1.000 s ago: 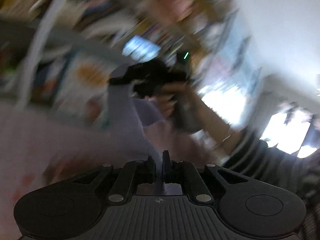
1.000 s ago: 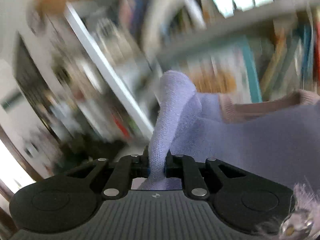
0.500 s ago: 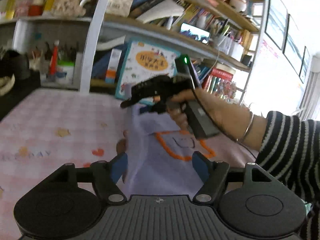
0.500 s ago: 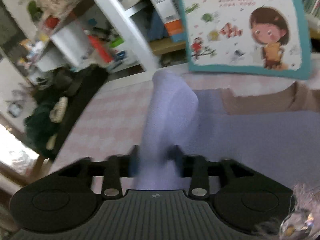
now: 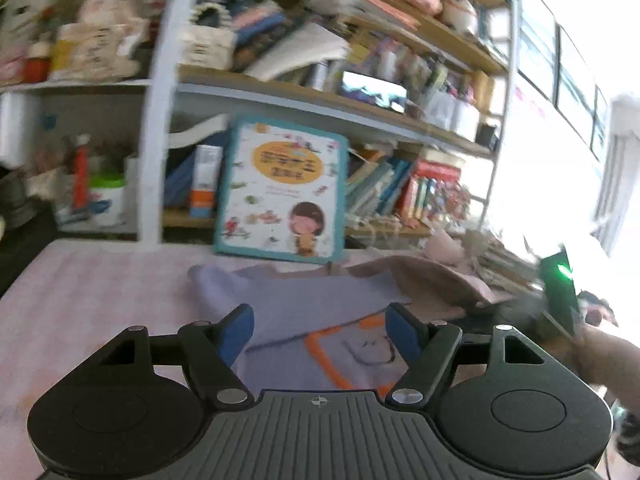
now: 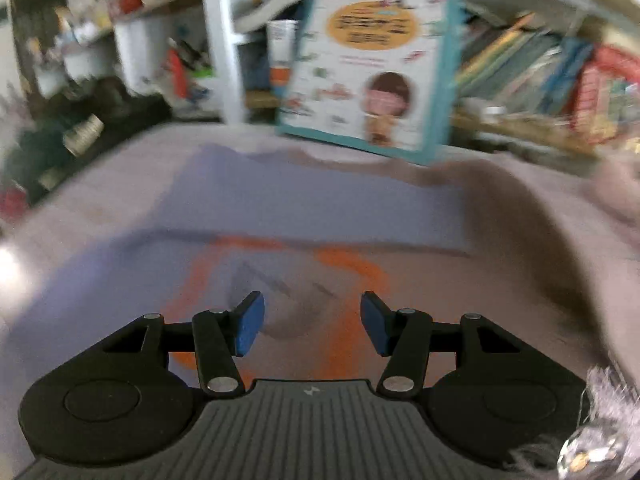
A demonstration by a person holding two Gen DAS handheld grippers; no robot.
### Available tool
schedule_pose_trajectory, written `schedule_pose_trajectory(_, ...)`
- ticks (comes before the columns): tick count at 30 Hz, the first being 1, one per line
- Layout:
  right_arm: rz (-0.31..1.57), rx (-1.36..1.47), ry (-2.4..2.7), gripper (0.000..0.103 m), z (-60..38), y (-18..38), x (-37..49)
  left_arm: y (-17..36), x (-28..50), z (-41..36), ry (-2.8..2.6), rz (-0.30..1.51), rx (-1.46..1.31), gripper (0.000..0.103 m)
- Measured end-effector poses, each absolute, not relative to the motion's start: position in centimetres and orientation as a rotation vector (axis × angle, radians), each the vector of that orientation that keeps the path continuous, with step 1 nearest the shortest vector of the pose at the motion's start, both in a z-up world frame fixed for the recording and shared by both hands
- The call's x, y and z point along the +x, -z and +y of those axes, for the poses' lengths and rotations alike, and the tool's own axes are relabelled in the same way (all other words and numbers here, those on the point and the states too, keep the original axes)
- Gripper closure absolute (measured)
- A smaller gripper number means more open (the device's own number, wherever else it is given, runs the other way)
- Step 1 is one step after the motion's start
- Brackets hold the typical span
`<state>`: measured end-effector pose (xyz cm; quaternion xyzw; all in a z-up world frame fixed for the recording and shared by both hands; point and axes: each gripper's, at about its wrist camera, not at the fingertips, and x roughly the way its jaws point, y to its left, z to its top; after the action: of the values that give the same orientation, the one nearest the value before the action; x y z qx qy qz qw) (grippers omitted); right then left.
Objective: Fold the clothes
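Note:
A lavender sweater [image 5: 304, 304] with an orange outline print [image 5: 332, 356] lies flat on the pink checked tabletop [image 5: 80, 300]; a folded part lies across its upper half. It also shows in the right wrist view [image 6: 320, 212]. My left gripper [image 5: 320, 332] is open and empty above the sweater's near edge. My right gripper [image 6: 312, 324] is open and empty, hovering over the orange print [image 6: 352, 264]. The right gripper's body with a green light [image 5: 560, 292] shows at the right of the left wrist view.
A brownish-pink garment [image 5: 432, 280] lies to the right of the sweater. A children's picture book [image 5: 284, 192] leans on the shelf unit behind the table. A white shelf post [image 5: 156, 128] and cluttered shelves stand at the back.
Both grippers held the sweater lifted a second ago, then let it go. The sweater now lies flat on the table, and the right gripper has moved away to the right.

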<state>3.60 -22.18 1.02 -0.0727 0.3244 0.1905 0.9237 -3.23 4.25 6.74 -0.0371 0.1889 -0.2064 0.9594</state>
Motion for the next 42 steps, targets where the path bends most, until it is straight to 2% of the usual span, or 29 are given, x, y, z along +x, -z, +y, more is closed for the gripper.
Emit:
schedule_pose_trajectory(3, 0.642, -0.268, -0.325, 0.052, -23.2, 0.4, 0.8, -6.3, 0.0, 1.1, 0.469, 0.413, 0.011, 0.029)
schedule_pose_trajectory(4, 0.619, -0.284, -0.316, 0.052, -23.4, 0.7, -0.1, -6.0, 1.0, -0.1, 0.484, 0.423, 0.047, 0.033)
schedule_pose_trajectory(5, 0.606, -0.294, -0.309, 0.052, -23.6, 0.9, -0.8, -5.7, 1.9, -1.3, 0.500, 0.435, 0.084, 0.038)
schedule_pose_trajectory(7, 0.591, -0.292, -0.269, 0.054, -24.0, 1.1, -1.9, -5.0, 3.8, -4.0, 0.522, 0.455, 0.158, 0.057)
schedule_pose_trajectory(9, 0.591, -0.252, -0.238, 0.055, -24.5, 1.3, -2.5, -4.3, 5.4, -6.3, 0.531, 0.470, 0.218, 0.064)
schedule_pose_trajectory(12, 0.593, -0.185, -0.218, 0.059, -25.2, 1.7, -3.2, -3.2, 8.1, -9.9, 0.554, 0.492, 0.300, 0.065)
schedule_pose_trajectory(19, 0.572, -0.153, -0.229, 0.059, -25.7, 1.9, -3.8, 0.1, 12.2, -16.7, 0.597, 0.531, 0.474, 0.065)
schedule_pose_trajectory(21, 0.572, -0.130, -0.233, 0.059, -26.0, 2.0, -3.8, 0.8, 12.7, -17.9, 0.590, 0.519, 0.505, 0.068)
schedule_pose_trajectory(25, 0.570, -0.116, -0.237, 0.058, -26.2, 2.0, -3.8, 1.8, 13.5, -19.6, 0.574, 0.517, 0.549, 0.075)
schedule_pose_trajectory(36, 0.564, -0.085, -0.248, 0.058, -26.5, 2.1, -3.7, 2.8, 14.7, -20.8, 0.524, 0.498, 0.616, 0.077)
schedule_pose_trajectory(37, 0.563, -0.084, -0.248, 0.058, -26.5, 2.1, -3.7, 2.8, 14.9, -20.7, 0.518, 0.503, 0.612, 0.094)
schedule_pose_trajectory(38, 0.563, -0.083, -0.248, 0.058, -26.5, 2.1, -3.7, 2.7, 15.0, -20.4, 0.512, 0.503, 0.595, 0.097)
schedule_pose_trajectory(42, 0.564, -0.073, -0.250, 0.058, -26.6, 2.1, -3.5, 0.3, 14.7, -17.2, 0.490, 0.450, 0.416, 0.098)
